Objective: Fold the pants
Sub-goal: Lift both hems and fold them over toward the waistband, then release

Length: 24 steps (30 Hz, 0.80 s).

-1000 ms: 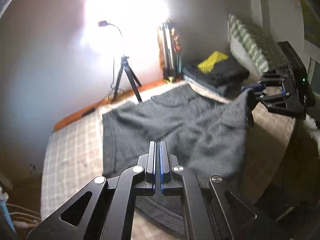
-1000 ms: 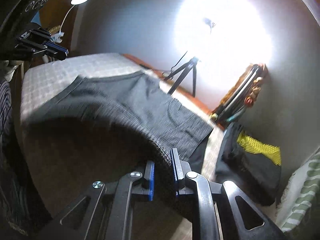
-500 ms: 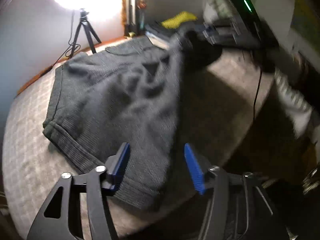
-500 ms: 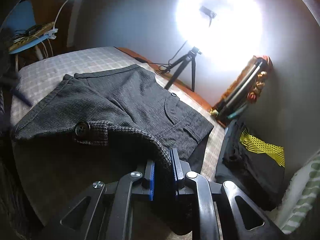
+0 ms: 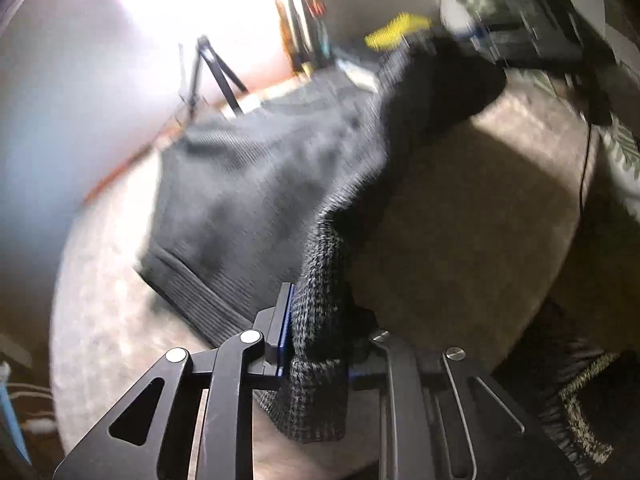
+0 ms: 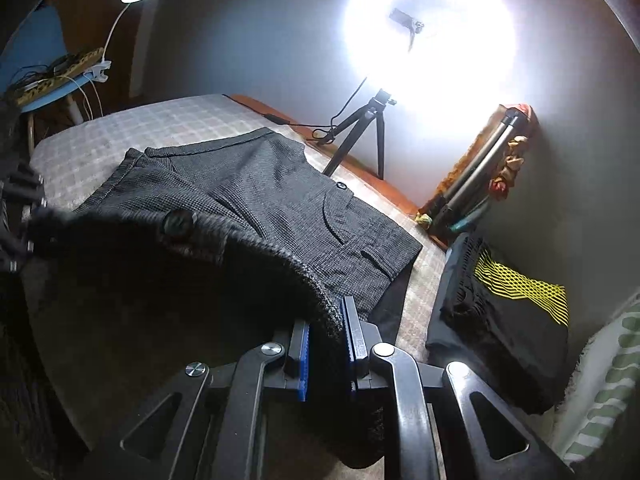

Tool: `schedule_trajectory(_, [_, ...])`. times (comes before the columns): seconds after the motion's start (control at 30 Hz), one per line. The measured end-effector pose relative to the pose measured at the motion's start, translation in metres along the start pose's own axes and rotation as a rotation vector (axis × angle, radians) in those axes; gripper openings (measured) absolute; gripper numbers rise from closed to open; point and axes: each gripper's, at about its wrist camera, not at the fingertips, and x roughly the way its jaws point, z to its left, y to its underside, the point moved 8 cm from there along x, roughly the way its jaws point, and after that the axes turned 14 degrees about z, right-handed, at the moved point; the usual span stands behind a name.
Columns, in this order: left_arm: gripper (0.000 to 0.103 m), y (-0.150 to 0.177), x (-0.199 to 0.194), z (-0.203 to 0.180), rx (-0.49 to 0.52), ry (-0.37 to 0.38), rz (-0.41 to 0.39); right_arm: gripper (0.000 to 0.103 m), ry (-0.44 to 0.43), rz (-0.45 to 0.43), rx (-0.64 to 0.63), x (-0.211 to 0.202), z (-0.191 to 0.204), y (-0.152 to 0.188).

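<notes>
In the left wrist view, the left hand-held gripper (image 5: 316, 332) is clenched on a thick bunch of the grey knitted pants (image 5: 248, 200), its blue-lined finger pressed against one side of the cloth while the other finger is hidden behind the fabric; the pants lie spread on the bed (image 5: 480, 200) toward its far edge, with the gripped edge lifted off the mattress and running up to the right hand-held gripper (image 5: 496, 36), which shows only as a blur near the far right corner; the picture is smeared, so finer detail cannot be told. In the right wrist view, the right hand-held gripper (image 6: 326, 344) is likewise closed on the hem of the pants (image 6: 280, 200), the cloth pinched between both blue pads; the raised edge, with a button (image 6: 176, 222) on it, arches over the near part of the bed (image 6: 132, 128), while the rest lies flat toward the tripod (image 6: 360, 124) side; a black bag (image 6: 504, 308) sits by the right edge. The step appears to be carrying the held edge across; both corners are best kept level and taut, and laid squarely on the opposite hem.
</notes>
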Motion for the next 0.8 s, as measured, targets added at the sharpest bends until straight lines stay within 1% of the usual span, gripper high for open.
schedule_trajectory(0.07, [0.016, -0.015, -0.019, 0.017, -0.007, -0.021, -0.054, 0.012, -0.004, -0.012, 0.009, -0.006, -0.001, 0.002])
schedule_trajectory(0.17, [0.015, -0.039, -0.037, 0.046, -0.036, -0.026, -0.112, 0.012, 0.002, -0.033, 0.016, -0.016, -0.005, -0.001])
schedule_trajectory(0.27, [0.015, -0.067, -0.043, 0.069, -0.044, -0.034, -0.144, 0.012, 0.013, -0.053, 0.022, -0.022, -0.011, -0.011])
schedule_trajectory(0.37, [0.014, -0.091, -0.046, 0.082, -0.008, -0.081, -0.164, 0.012, 0.034, -0.064, 0.019, -0.021, -0.019, -0.026])
schedule_trajectory(0.47, [0.014, -0.118, -0.043, 0.099, 0.011, -0.108, -0.171, 0.012, 0.062, -0.069, 0.014, -0.014, -0.033, -0.044])
schedule_trajectory(0.6, [0.014, -0.151, -0.029, 0.126, -0.002, -0.123, -0.163, 0.012, 0.090, -0.071, 0.026, 0.001, -0.058, -0.076])
schedule_trajectory(0.7, [0.014, -0.172, -0.008, 0.140, -0.006, -0.148, -0.142, 0.012, 0.108, -0.057, 0.035, 0.022, -0.075, -0.101])
schedule_trajectory(0.8, [0.014, -0.186, 0.017, 0.155, -0.021, -0.144, -0.108, 0.012, 0.114, -0.022, 0.041, 0.053, -0.086, -0.121])
